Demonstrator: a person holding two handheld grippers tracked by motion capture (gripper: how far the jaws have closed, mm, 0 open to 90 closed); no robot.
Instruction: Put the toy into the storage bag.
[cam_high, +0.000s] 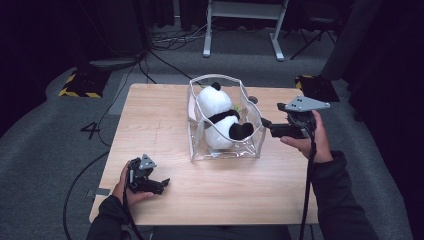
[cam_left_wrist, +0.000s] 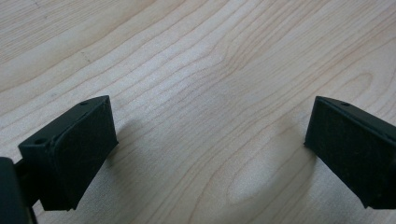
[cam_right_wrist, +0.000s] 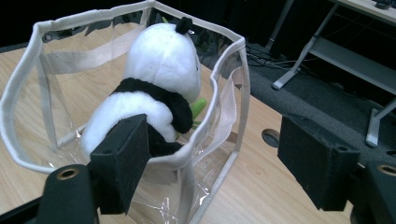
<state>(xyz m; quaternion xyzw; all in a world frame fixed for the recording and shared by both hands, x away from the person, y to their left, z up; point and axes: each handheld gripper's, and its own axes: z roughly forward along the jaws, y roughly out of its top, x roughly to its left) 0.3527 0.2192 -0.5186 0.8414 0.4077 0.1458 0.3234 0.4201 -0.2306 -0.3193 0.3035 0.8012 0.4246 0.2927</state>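
On wooden table (cam_high: 165, 115), mid-far part: clear plastic bag (cam_high: 251, 148) with white fabric trim, standing upright, mouth open. Inside bag: plush panda (cam_high: 218, 117), white body, black limbs and ear, with a small green piece beside it (cam_right_wrist: 198, 106). At bag's right edge: right gripper (cam_high: 265, 123), held in right hand (cam_high: 310, 142), jaws spread wide, one jaw at the bag's rim, the other outside; nothing clamped. At near left corner of table: left gripper (cam_high: 165, 183), held in left hand (cam_high: 127, 187), well apart from bag, jaws spread wide over bare wood, holding nothing. Beyond table: grey carpet (cam_high: 45, 135), cables, white desk frame (cam_high: 242, 15).
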